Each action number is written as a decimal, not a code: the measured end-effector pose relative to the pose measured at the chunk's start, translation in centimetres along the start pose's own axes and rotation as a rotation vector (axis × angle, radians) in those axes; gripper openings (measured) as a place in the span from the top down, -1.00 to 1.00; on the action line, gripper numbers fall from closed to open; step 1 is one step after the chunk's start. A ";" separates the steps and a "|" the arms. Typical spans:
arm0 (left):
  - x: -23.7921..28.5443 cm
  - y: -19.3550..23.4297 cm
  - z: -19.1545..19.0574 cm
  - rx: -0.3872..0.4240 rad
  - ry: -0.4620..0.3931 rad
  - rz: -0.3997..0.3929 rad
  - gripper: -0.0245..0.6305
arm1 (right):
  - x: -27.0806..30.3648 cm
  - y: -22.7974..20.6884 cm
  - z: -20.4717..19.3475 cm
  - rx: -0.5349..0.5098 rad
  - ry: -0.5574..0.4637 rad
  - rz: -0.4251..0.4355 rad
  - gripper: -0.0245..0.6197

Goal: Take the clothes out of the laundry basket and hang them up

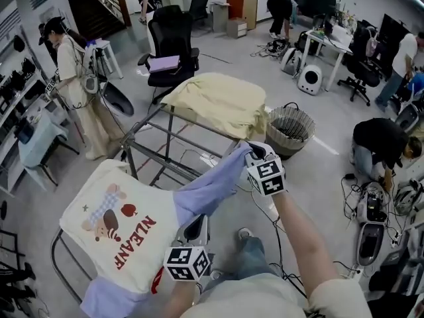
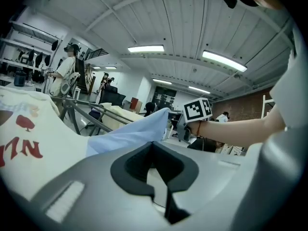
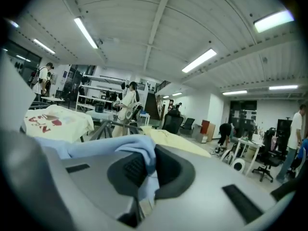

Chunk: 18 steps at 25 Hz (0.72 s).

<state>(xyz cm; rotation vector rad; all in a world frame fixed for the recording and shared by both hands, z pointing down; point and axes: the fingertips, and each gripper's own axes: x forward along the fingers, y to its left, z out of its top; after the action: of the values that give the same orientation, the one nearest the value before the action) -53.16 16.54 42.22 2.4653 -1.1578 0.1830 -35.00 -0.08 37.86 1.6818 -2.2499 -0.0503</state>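
Aloft, cream shirt (image 1: pixel 126 237) lettered "NLEANR", left gripper (image 1: pixel 196 226), right gripper (image 1: pixel 248 150) clamping sleeve (image 1: pixel 212 187)

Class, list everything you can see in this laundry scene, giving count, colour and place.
short-sleeved T-shirt with bear print: one, cream with lilac sleeves, held between both claws
cloth: one, pale yellow, draped over rack
metal drying rack: one, grey, centre
woven laundry basket: one, grey-beige, floor right of rack
office chair: one, black, behind rack
left claw: grey, shut on T-shirt
right claw: grey, shut on its sleeve
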 end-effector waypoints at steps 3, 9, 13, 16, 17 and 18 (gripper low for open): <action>1.3 0.6 1.9 0.005 -0.033 0.027 0.89 | 2.0 -1.5 3.9 -0.031 -0.058 0.020 0.90; 4.1 3.6 4.1 -0.038 -0.071 0.137 0.89 | 8.1 -2.1 9.4 -0.114 -0.119 0.110 0.90; 5.4 5.1 5.2 -0.068 -0.111 0.234 0.89 | 12.1 -1.6 12.5 -0.143 -0.175 0.191 0.90; 6.3 6.2 5.9 -0.086 -0.139 0.298 0.89 | 14.2 -1.2 14.1 -0.167 -0.219 0.252 0.90; 6.7 6.5 6.1 -0.090 -0.143 0.319 0.89 | 14.9 -1.0 14.2 -0.171 -0.226 0.273 0.90; 6.9 6.7 6.2 -0.092 -0.145 0.341 0.89 | 15.5 -0.8 13.8 -0.174 -0.222 0.296 0.90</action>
<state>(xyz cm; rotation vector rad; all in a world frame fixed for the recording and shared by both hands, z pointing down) -54.11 5.25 40.65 2.2164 -1.6076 0.0450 -41.99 -17.18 28.32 1.2960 -2.5503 -0.3673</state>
